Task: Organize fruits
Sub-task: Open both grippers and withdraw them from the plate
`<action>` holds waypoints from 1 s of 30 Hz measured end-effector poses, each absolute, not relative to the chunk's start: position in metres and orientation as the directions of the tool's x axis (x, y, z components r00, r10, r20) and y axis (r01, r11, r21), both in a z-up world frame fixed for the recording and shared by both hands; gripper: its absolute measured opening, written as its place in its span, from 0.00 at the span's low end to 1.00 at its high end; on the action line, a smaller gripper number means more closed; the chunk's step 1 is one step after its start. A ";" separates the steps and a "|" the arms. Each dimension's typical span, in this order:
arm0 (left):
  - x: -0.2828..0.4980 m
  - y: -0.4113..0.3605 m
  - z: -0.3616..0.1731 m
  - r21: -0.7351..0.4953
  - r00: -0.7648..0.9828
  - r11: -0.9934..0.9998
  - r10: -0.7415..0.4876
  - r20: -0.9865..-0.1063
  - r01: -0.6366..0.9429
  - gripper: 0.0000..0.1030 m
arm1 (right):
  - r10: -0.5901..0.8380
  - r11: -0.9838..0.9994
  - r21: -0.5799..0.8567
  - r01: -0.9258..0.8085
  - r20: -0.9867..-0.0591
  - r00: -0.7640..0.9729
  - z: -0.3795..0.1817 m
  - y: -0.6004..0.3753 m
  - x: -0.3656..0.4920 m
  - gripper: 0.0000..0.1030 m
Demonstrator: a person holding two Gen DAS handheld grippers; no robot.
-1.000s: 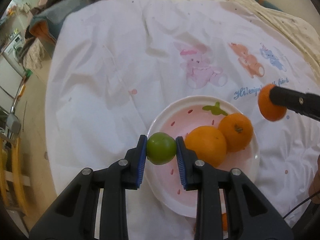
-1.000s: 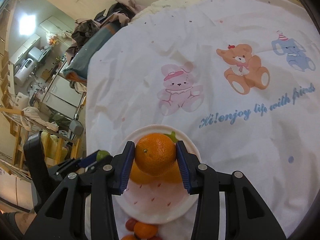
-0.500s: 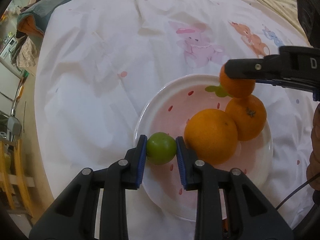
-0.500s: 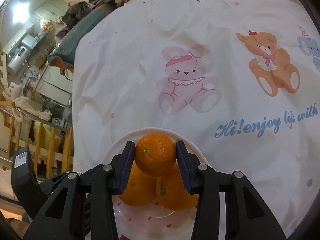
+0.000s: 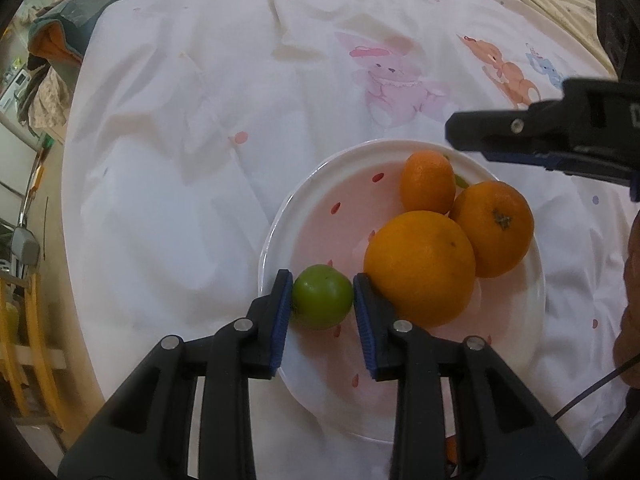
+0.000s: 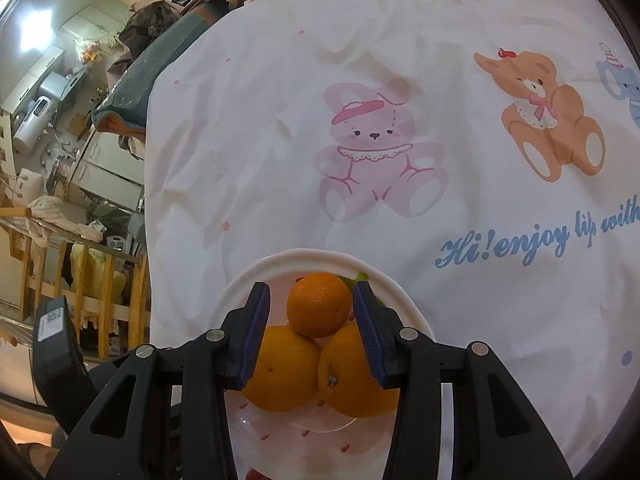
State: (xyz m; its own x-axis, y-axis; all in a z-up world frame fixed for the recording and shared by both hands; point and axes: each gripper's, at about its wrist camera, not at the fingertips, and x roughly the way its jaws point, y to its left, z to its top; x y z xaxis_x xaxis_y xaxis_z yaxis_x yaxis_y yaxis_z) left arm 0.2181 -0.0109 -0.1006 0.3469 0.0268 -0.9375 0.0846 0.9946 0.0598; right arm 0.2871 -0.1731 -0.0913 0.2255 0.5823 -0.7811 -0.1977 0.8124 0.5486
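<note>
Green fruit (image 5: 321, 301) was seen on the pink plate (image 5: 516, 364) between the opening left claw (image 5: 320, 312); small orange (image 6: 319, 305) lay loose between the opening right claw (image 6: 312, 320), atop two oranges.

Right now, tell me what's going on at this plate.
A person is sorting fruit onto a pink-and-white plate with two grippers. The left hand-held gripper is opening around a green fruit at the plate's near edge. The right hand-held gripper is opening too, its pads apart from a small orange that rests against two larger oranges on the plate.
</note>
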 end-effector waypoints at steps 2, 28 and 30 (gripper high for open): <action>0.220 -0.011 -0.100 0.060 0.346 0.994 0.027 -0.938 0.087 0.32 | 0.579 0.815 0.546 -0.193 -0.780 0.238 -0.085 -0.177 0.287 0.57; 0.174 -0.005 -0.042 0.031 0.487 0.998 -0.003 -0.873 0.062 0.74 | 0.543 0.838 0.515 -0.180 -0.759 0.360 -0.018 -0.236 0.166 0.68; 0.168 -0.004 -0.033 0.021 0.502 0.998 -0.012 -0.865 0.059 0.74 | 0.535 0.843 0.506 -0.181 -0.758 0.374 -0.015 -0.238 0.156 0.68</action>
State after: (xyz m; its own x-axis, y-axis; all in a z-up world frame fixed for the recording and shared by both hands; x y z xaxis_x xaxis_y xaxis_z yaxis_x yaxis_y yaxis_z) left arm 0.1677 -0.0043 -0.0331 0.5019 -0.0115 -0.8648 0.0592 0.9980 0.0211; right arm 0.1559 -0.2377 -0.0147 0.3735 0.5348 -0.7579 -0.1807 0.8434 0.5060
